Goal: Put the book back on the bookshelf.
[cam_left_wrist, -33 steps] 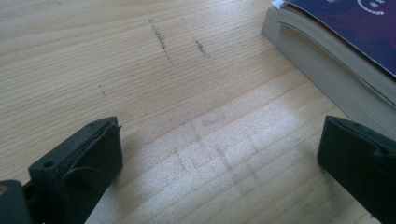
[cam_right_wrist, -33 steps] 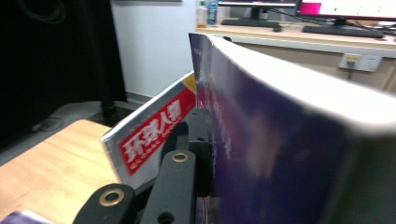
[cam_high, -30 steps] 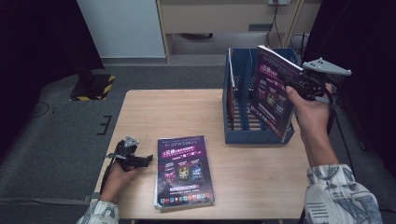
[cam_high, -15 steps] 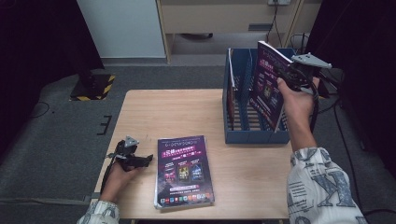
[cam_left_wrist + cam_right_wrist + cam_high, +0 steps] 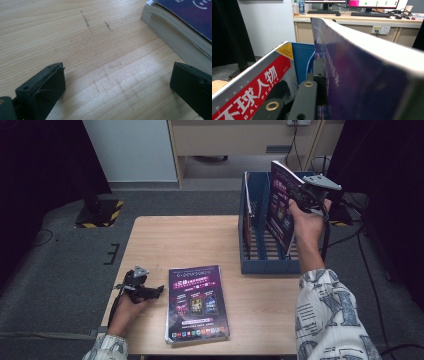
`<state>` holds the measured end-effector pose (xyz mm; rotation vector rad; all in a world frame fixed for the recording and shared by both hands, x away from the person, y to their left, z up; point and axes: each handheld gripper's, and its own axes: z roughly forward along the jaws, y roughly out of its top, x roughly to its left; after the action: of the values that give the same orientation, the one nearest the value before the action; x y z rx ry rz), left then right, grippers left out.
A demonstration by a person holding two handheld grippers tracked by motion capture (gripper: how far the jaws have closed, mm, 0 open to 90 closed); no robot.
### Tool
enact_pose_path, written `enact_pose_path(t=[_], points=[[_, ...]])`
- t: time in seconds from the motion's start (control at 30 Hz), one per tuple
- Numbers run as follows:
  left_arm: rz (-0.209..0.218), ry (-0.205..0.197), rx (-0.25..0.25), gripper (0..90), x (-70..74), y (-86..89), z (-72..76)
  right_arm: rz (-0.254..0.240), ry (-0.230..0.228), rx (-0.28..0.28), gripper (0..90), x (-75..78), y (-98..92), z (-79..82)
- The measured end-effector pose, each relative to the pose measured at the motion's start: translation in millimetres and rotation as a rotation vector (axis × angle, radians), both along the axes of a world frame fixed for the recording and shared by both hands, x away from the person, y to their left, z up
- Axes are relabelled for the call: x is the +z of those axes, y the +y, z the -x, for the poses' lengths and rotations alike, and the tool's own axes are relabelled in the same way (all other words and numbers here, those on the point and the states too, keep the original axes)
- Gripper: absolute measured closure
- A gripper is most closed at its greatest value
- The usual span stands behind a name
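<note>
Readable print: the magazine (image 5: 252,85) standing in the blue file rack (image 5: 264,265) carries white Chinese characters on red, "球人物", with "BAL PEOPLE" in Latin letters beneath, seen in the right gripper view; the purple covers bear lettering too small to read. Your right gripper (image 5: 300,195) sits at about 1 o'clock from the tabletop's (image 5: 180,240) middle, raised above the rack, forearm rising steeply from the near edge, the wrist bent so the gripper reaches toward 9 o'clock. Its jaws are clamped on the upper edge of a purple-covered magazine (image 5: 280,210), which hangs upright and slightly tilted over the rack's middle slots, lower edge down among the dividers; in the right gripper view one black jaw presses flat on its cover (image 5: 367,82). Your left gripper (image 5: 142,287) rests low on the tabletop at about 8 o'clock, hand behind it, jaws spread wide and holding nothing, pointing toward 3 o'clock at the stack's edge. Count: two grippers; one magazine held; one stack of purple-covered magazines (image 5: 196,302) lying flat at 6 o'clock, just beside your left gripper, its page edges visible in the left gripper view (image 5: 175,32); one blue file rack at 2 o'clock; at least one magazine upright in its left slot.
</note>
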<state>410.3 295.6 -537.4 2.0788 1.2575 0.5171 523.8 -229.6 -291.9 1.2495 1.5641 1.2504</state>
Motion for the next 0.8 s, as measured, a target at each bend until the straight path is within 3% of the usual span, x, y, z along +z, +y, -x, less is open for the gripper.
enact_pose_path(t=[0.3,0.8], points=[[0.001,-0.001,0.003,0.0,-0.1,-0.3,-0.1,-0.016,-0.020,-0.021,82.4,-7.7,5.0,-9.5],[0.001,0.001,0.007,0.0,0.0,-0.6,-0.2,-0.018,-0.036,-0.040,82.5,-25.8,8.6,-11.7]])
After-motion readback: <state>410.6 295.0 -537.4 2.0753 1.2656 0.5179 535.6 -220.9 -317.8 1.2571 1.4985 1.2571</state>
